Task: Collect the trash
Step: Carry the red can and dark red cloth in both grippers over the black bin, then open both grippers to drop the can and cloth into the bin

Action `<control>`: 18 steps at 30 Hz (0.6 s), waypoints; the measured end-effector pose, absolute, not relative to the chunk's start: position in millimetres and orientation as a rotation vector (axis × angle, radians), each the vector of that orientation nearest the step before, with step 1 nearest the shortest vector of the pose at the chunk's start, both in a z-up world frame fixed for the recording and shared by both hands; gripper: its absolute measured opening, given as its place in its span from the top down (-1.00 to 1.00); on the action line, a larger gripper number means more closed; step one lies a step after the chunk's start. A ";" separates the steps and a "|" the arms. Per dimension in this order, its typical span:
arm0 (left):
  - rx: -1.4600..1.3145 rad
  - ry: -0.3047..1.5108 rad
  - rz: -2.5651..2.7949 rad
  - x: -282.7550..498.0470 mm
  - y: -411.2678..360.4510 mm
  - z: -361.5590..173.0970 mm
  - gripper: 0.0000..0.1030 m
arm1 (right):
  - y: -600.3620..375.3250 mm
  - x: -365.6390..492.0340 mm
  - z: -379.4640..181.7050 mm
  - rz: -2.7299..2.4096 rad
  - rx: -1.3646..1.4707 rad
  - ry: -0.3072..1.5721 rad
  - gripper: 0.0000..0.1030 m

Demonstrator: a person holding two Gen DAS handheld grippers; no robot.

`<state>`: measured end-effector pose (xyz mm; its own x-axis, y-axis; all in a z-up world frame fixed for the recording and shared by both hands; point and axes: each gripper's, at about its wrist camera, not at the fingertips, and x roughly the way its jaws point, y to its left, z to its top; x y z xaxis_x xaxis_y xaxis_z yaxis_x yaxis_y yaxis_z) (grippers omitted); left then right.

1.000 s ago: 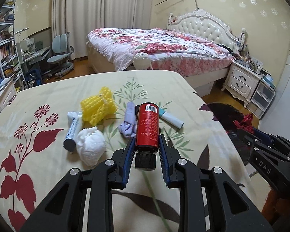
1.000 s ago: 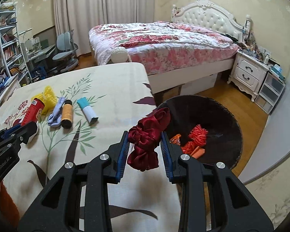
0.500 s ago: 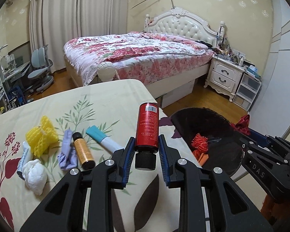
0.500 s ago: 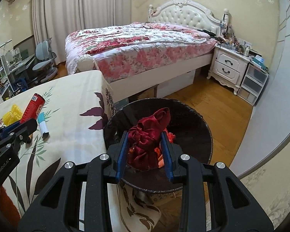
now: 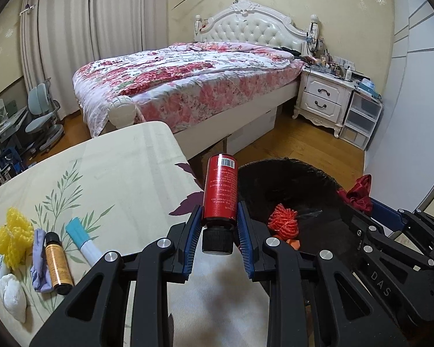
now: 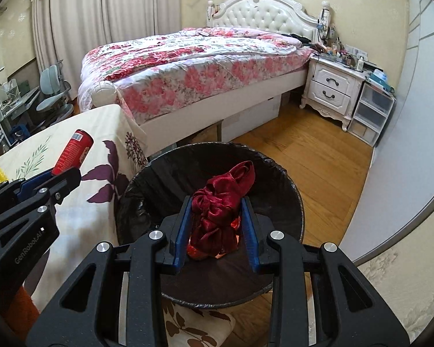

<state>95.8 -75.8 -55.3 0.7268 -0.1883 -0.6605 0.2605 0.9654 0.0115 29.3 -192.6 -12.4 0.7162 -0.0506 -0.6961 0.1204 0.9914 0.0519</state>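
Left gripper (image 5: 219,230): jaws nearly closed, clamped on the neck end of a red bottle (image 5: 220,192), black cap toward the camera, barcoded base pointing away. The bottle sits over the table (image 5: 124,173) edge, just beside the rim of the black-lined trash bin (image 5: 309,179). Right gripper (image 6: 217,228): jaws narrowly open, pressed on both sides of a crumpled dark red ribbon (image 6: 221,199), held directly above the bin opening. Inside the bin, left wrist view: a red-orange foam net (image 5: 283,222) and an orange scrap below it. Remaining on the floral tablecloth, at the left: yellow foam net (image 5: 13,237), purple wad (image 5: 40,263), small amber bottle with black cap (image 5: 56,263) lying against the wad, teal-and-white tube (image 5: 82,241) just right of it, white crumpled tissue (image 5: 13,292) nearest the camera. Bin stands on the wooden floor (image 6: 318,159) against the table side.
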 end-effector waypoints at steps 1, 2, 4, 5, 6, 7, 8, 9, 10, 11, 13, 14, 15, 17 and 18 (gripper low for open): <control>0.112 0.718 -0.248 98.6 -79.0 -57.1 0.47 | -194.3 31.1 -13.2 -0.096 0.099 0.770 0.38; 0.117 0.722 -0.248 101.9 -82.3 -58.8 0.47 | -196.2 33.4 -14.5 -0.099 0.103 0.772 0.38; 0.120 0.730 -0.249 107.3 -86.0 -61.1 0.47 | -199.4 37.7 -16.7 -0.103 0.108 0.775 0.38; 0.120 0.733 -0.250 109.7 -87.5 -62.2 0.47 | -200.8 39.8 -17.6 -0.104 0.109 0.776 0.38; 0.122 0.735 -0.250 111.6 -88.9 -62.9 0.47 | -201.6 41.0 -18.7 -0.106 0.111 0.778 0.38; 0.125 0.736 -0.250 114.0 -90.5 -63.8 0.47 | -202.8 42.6 -19.7 -0.107 0.114 0.779 0.38; 0.129 0.738 -0.252 116.1 -92.2 -64.9 0.47 | -204.2 44.0 -20.9 -0.110 0.118 0.782 0.38; 0.132 0.741 -0.254 117.4 -94.1 -65.9 0.47 | -205.6 45.3 -22.0 -0.112 0.124 0.784 0.38; 0.138 0.748 -0.259 119.4 -96.4 -67.5 0.47 | -207.6 46.4 -22.9 -0.113 0.129 0.785 0.38; 0.141 0.752 -0.261 119.9 -98.0 -68.6 0.47 | -208.9 47.4 -24.0 -0.114 0.134 0.787 0.38; 0.149 0.758 -0.264 122.0 -100.0 -70.7 0.47 | -210.5 49.0 -25.8 -0.116 0.139 0.791 0.37; 0.151 0.759 -0.264 123.0 -100.5 -71.6 0.47 | -211.2 49.8 -26.8 -0.117 0.140 0.794 0.37; 0.153 0.762 -0.264 124.5 -101.3 -72.5 0.47 | -212.1 50.7 -27.6 -0.117 0.141 0.795 0.37; 0.154 0.766 -0.267 125.9 -101.6 -73.8 0.47 | -212.2 51.9 -28.9 -0.118 0.142 0.799 0.37; 0.156 0.767 -0.266 126.4 -102.2 -74.3 0.47 | -212.3 52.5 -29.2 -0.118 0.141 0.800 0.37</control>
